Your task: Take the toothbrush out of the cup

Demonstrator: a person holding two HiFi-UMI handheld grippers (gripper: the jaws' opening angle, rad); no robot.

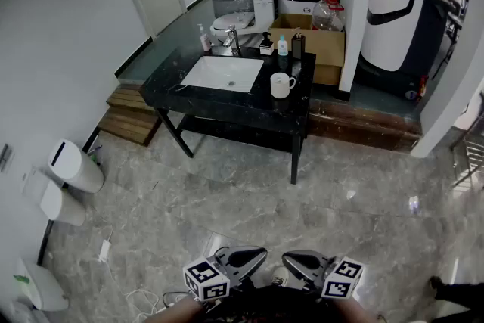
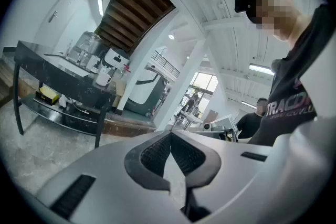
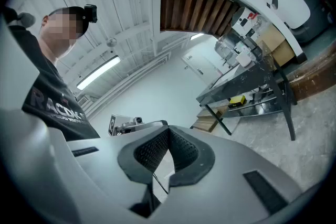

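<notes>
**Head view:** set high, facing forward and steeply down over the stone floor (image 1: 302, 200) to the black table (image 1: 227, 105), which is well apart. The left gripper (image 1: 262, 253) and right gripper (image 1: 286, 258) sit at the bottom edge, close under the lens.

**Left gripper view:** behind the left gripper (image 2: 169, 136), low and tilted upward. The table (image 2: 52, 68) is far off at left and the person (image 2: 294, 97) near at right.

**Right gripper view:** behind the right gripper (image 3: 167, 131), low, tilted upward and rolled. The table (image 3: 247, 78) is far off at right and the person (image 3: 47, 97) near at left.

**Shared:** the table appears in all three views, the person in both gripper views.
</notes>
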